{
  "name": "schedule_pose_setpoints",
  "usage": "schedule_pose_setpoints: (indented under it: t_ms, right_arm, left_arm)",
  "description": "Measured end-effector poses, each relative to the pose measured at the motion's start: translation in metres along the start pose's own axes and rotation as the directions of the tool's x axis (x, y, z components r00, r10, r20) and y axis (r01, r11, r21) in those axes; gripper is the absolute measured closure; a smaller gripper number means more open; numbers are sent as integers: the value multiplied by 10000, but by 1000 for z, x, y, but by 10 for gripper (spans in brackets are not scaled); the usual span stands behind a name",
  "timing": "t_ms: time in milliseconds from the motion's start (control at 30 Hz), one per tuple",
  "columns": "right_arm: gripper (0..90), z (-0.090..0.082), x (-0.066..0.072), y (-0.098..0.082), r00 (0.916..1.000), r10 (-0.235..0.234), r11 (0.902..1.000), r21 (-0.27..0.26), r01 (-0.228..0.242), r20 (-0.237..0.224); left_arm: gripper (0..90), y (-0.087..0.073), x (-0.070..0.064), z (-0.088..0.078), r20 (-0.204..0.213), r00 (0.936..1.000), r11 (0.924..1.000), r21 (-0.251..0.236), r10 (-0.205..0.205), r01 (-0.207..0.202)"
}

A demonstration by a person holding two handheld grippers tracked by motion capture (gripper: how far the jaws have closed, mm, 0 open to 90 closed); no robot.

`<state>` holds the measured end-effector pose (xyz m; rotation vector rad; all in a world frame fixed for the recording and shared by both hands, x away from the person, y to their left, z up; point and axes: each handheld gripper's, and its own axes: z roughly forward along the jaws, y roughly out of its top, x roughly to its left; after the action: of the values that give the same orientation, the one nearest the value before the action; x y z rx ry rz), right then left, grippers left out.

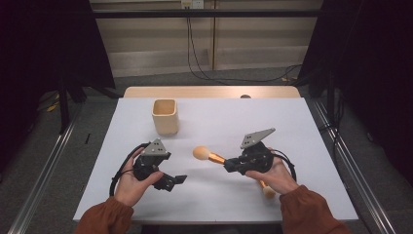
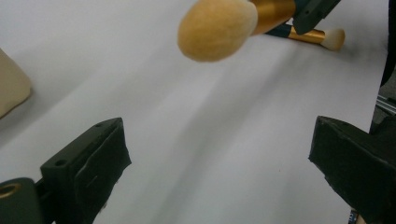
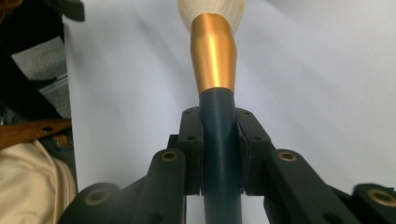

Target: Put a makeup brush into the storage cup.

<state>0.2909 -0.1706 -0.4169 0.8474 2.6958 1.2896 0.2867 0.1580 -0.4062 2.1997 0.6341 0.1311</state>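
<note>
Two brushes are on hand here: a large brush (image 1: 207, 155) with a round tan head, gold ferrule and dark handle, clamped in the right gripper (image 1: 231, 165), and a smaller brush (image 1: 266, 189) with a gold ferrule and pale tip lying on the white table (image 1: 292, 126) just beside the right hand (image 1: 272, 176). In the right gripper view the two black jaws press flat against both sides of the dark handle (image 3: 219, 140) just below the ferrule, so the grip looks firm and centred. The large brush is held roughly level above the table's middle, its head pointing toward the left gripper (image 1: 176, 181), whose jaws stand wide apart with nothing between them, as the left gripper view shows. One beige cup (image 1: 165, 116) stands upright farther back on the left, well apart from both grippers. The work in hand seems to be carrying the large brush to that cup. To do it well, the right hand should lift and tip the brush so that the handle end goes in first, keep the squeeze steady so that the smooth handle does not slide, and lower it inside the rim before letting go; the left gripper could steady the cup's wall. Count: two brushes, one cup, two grippers, one table.
</note>
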Motion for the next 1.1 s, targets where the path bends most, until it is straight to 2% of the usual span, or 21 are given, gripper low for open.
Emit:
schedule_pose_setpoints:
  t_ms: [133,433,533,700,933,1000,1100]
  right_arm:
    - [754,-1,-1,-4,9998,216,9979,-605,-216,4]
    - [754,0,2,-3,9997,241,9881,-1519,-226,78]
    - [754,0,3,-4,9996,229,9822,-1870,-194,168]
    - [754,-2,4,-3,9993,193,9670,-2547,-103,328]
    - [754,-4,5,-6,9994,67,9544,-2984,35,332]
    - [754,-5,6,-7,9996,-3,9464,-3229,89,268]
    - [754,-6,8,-7,9996,-97,9358,-3521,179,251]
  left_arm:
    - [40,-3,0,1,-119,9999,10000,-73,-35,34]
    - [41,-2,-2,2,-123,9999,9998,-193,-34,31]
    - [41,-2,-2,2,-80,10000,9996,-269,-54,52]
    - [42,-2,-2,0,-311,9995,9989,-464,8,-23]
    - [41,-2,-4,0,-345,9994,9981,-612,54,-75]
    - [41,-2,-5,0,-427,9990,9976,-664,153,-181]
    - [40,-2,-5,0,-331,9993,9968,-773,169,-194]
